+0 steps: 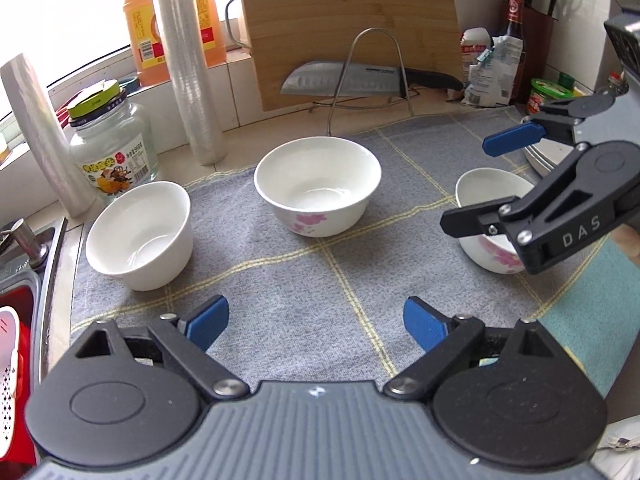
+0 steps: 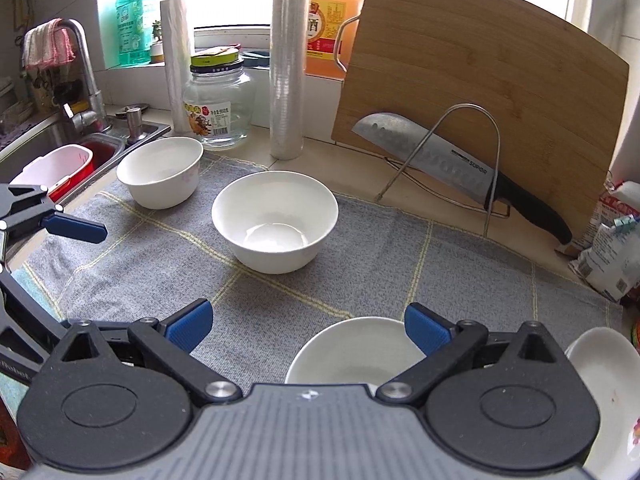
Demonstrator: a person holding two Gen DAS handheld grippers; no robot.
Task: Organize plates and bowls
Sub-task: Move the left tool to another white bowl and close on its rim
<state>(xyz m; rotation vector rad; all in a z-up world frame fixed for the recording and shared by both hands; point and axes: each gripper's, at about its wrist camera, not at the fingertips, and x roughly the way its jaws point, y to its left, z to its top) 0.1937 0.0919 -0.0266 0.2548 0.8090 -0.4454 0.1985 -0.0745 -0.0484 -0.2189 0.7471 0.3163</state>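
Gaping left tool (image 1: 316, 326), right tool (image 2: 308, 326) — both empty

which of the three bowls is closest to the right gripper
The bowl directly beneath the right gripper, at the cloth's near edge. The middle bowl and sink-side bowl sit farther away.

The right gripper (image 1: 486, 188) arm reads "DAS"; the knife (image 2: 444, 160) blade reads "SUPOR".
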